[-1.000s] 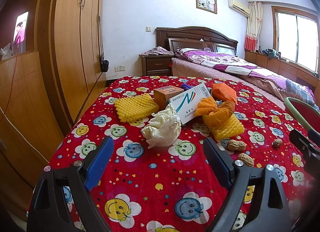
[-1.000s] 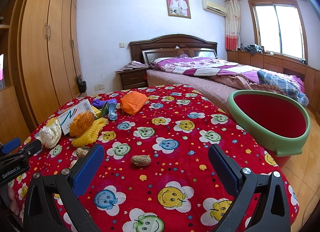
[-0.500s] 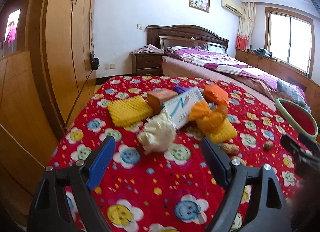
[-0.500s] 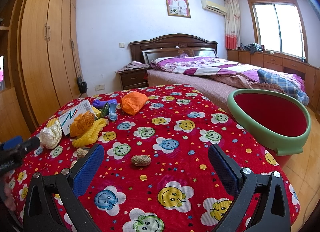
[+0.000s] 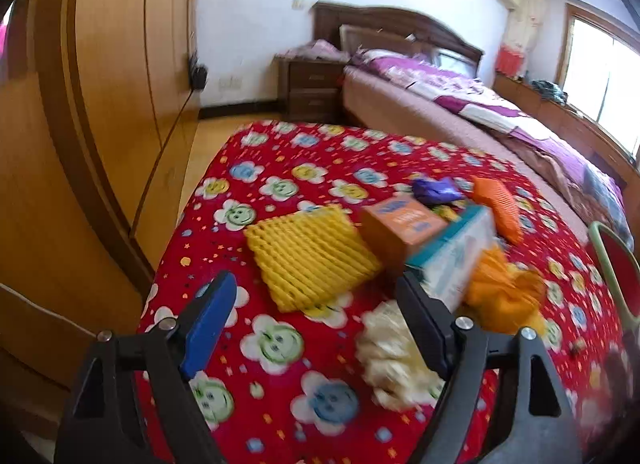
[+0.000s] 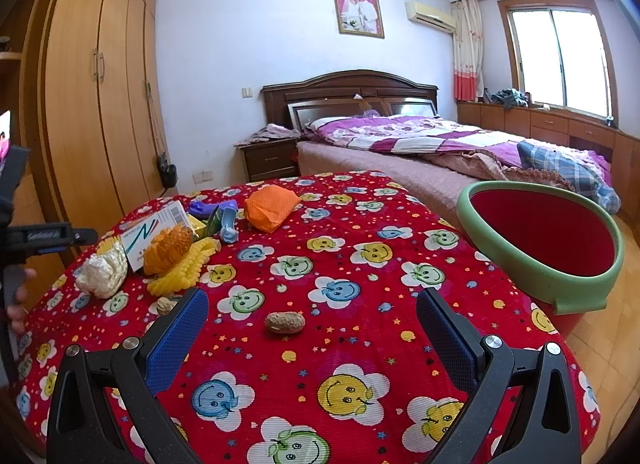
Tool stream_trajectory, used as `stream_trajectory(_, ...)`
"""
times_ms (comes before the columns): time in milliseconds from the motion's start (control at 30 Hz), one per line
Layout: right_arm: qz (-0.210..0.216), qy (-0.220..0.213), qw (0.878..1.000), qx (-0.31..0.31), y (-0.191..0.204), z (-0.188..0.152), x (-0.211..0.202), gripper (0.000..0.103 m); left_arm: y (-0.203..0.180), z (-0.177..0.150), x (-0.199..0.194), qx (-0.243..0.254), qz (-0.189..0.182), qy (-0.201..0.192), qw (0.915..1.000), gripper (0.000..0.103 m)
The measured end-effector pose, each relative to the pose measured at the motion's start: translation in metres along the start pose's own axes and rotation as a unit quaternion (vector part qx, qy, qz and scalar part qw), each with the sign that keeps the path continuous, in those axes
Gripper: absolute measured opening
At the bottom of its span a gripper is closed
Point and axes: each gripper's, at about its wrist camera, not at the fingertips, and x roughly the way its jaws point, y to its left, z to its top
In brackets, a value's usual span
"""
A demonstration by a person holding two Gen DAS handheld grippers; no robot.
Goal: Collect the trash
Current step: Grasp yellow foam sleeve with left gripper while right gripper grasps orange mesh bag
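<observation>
While the trash sits heaped at one side of the table point(image 6: 360, 344), these lines fix the moment.

Key relation: yellow net point(image 5: 310, 254) lies at 12 o'clock from the left gripper point(image 5: 320, 312), just beyond its tips; its long axis runs roughly 11 to 5 in the left view.

Wad: crumpled white wad point(image 5: 394, 360) is at 3 o'clock of the gripper's midline, partly behind the right-side finger point(image 5: 424, 324); whether they touch I cannot tell through the blur.

Other trash: orange box point(image 5: 400, 225) and white carton point(image 5: 456, 260) at 1 o'clock, touching each other; orange net point(image 5: 500, 292) at 2 o'clock.

Left gripper state: jaws wide, have just been closing a little, nothing between the pads but cloth.

Left pose: tilted well down at the table, frame smeared by motion.

Right gripper point(image 6: 312, 344) state: jaws spread wide, holding nothing.

Right pose: angled mildly down; a peanut point(image 6: 285, 322) lies at 12 o'clock, just past the tips, long axis crosswise.

Bin: red bucket with green rim point(image 6: 560, 288) at 2 o'clock of the right gripper, beside the table edge.

Nearer hand: left for the pile, right for the peanut and bucket, as I judge it.

Likely target: net or wad; I cannot say which.
</observation>
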Motion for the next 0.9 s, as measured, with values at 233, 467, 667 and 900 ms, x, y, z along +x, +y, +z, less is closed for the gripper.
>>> stream_trajectory(233,0.008,0.035,0.999,0.008,-0.004,0.004,0.007,0.103,0.013,0.011,0.042,-0.014,0.012,0.052,0.9985,0.080)
stream_trajectory(467,0.033,0.076,0.996,0.018,-0.010,0.033,0.023,0.103,0.014,0.013,0.059,-0.043,-0.019,0.085,0.9953,0.061)
stream_trajectory(667,0.036,0.102,0.994,-0.007,0.002,0.065,0.059,0.103,0.013,0.014,0.062,-0.065,-0.062,0.071,0.9934,0.034)
stream_trajectory(900,0.056,0.162,0.985,0.000,0.019,0.084,0.121,0.103,0.007,0.012,0.061,-0.085,-0.124,0.052,0.9873,0.024)
